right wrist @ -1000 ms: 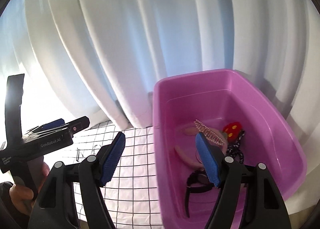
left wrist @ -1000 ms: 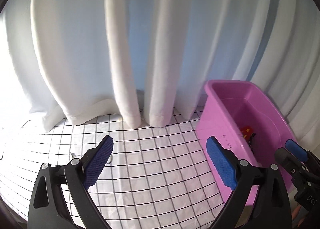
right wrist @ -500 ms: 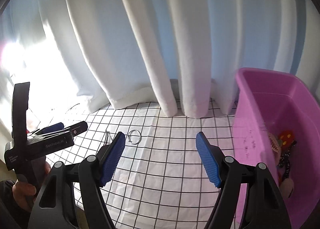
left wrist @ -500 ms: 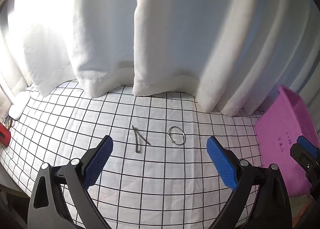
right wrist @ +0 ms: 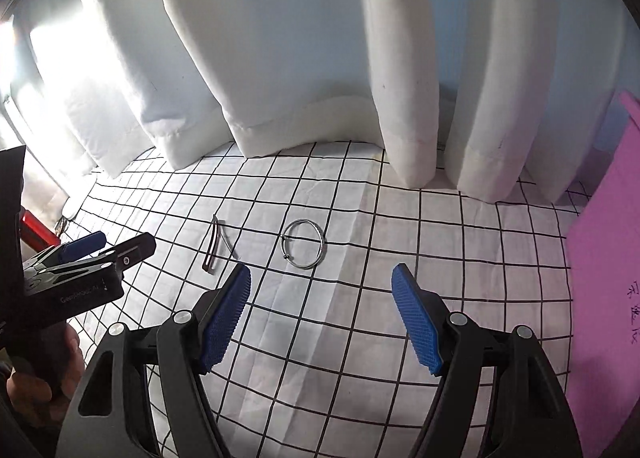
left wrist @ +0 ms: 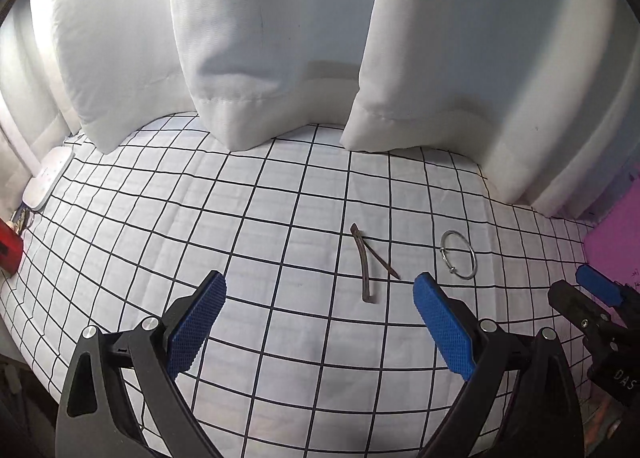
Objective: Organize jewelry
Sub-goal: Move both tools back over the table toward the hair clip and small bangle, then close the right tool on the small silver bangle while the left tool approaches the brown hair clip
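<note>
A thin brown hair clip and a silver bangle lie on the white grid-pattern cloth. My left gripper is open and empty, hovering just short of the clip. My right gripper is open and empty, just short of the bangle, with the clip to its left. The pink bin stands at the right edge; its inside is hidden. The left gripper shows at the left of the right wrist view, the right gripper at the right of the left wrist view.
White curtains hang along the back of the table and rest on the cloth. A white flat device and a red object sit at the far left edge.
Both grippers swung left, away from the pink bin, and came lower and closer to the clip and bangle. Both jaws stayed open.
</note>
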`<state>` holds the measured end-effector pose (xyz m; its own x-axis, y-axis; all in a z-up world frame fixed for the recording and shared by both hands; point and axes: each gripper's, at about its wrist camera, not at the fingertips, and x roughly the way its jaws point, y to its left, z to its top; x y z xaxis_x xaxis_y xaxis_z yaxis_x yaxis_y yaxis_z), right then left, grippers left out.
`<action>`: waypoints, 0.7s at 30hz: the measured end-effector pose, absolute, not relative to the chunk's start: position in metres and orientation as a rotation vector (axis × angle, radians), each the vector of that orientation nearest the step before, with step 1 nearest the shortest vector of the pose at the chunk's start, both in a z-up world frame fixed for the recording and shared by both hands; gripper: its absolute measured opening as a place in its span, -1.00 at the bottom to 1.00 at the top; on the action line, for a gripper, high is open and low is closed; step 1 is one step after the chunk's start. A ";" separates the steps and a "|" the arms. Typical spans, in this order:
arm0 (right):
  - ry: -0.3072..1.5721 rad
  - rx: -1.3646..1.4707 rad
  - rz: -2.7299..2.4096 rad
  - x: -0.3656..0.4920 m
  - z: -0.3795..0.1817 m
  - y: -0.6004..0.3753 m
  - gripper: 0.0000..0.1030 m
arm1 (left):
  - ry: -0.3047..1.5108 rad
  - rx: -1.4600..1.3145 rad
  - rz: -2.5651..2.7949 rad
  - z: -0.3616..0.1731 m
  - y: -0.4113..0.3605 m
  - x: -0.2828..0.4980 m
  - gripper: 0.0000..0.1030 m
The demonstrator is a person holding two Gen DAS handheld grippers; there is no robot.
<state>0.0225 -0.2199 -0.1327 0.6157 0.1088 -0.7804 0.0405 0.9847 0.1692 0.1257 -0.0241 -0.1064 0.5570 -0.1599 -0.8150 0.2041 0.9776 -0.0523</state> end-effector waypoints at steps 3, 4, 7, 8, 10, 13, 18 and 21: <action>0.925 0.164 0.046 0.036 -0.146 -0.218 0.35 | 0.957 0.063 -0.219 -0.117 -0.029 0.133 0.80; 0.930 0.159 0.049 0.040 -0.150 -0.217 0.35 | 0.957 0.067 -0.226 -0.120 -0.032 0.136 0.80; 0.928 0.147 0.060 0.050 -0.158 -0.215 0.36 | 0.953 0.098 -0.252 -0.128 -0.039 0.142 0.80; 0.927 0.142 0.065 0.054 -0.160 -0.214 0.36 | 0.951 0.108 -0.253 -0.131 -0.041 0.144 0.80; 0.934 0.120 0.066 0.061 -0.165 -0.212 0.36 | 0.955 0.119 -0.255 -0.137 -0.044 0.149 0.80; 0.941 0.114 0.069 0.069 -0.171 -0.209 0.36 | 0.965 0.115 -0.254 -0.145 -0.046 0.156 0.80; 0.933 0.107 0.078 0.077 -0.178 -0.207 0.36 | 0.972 0.104 -0.242 -0.153 -0.047 0.165 0.80; 0.940 0.095 0.077 0.082 -0.182 -0.205 0.36 | 0.971 0.098 -0.241 -0.155 -0.049 0.169 0.80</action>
<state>0.0822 -0.2049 -0.1819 0.5875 0.1072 -0.8021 -0.0242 0.9931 0.1149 0.1692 -0.0490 -0.1550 0.5404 -0.1588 -0.8263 0.2466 0.9688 -0.0249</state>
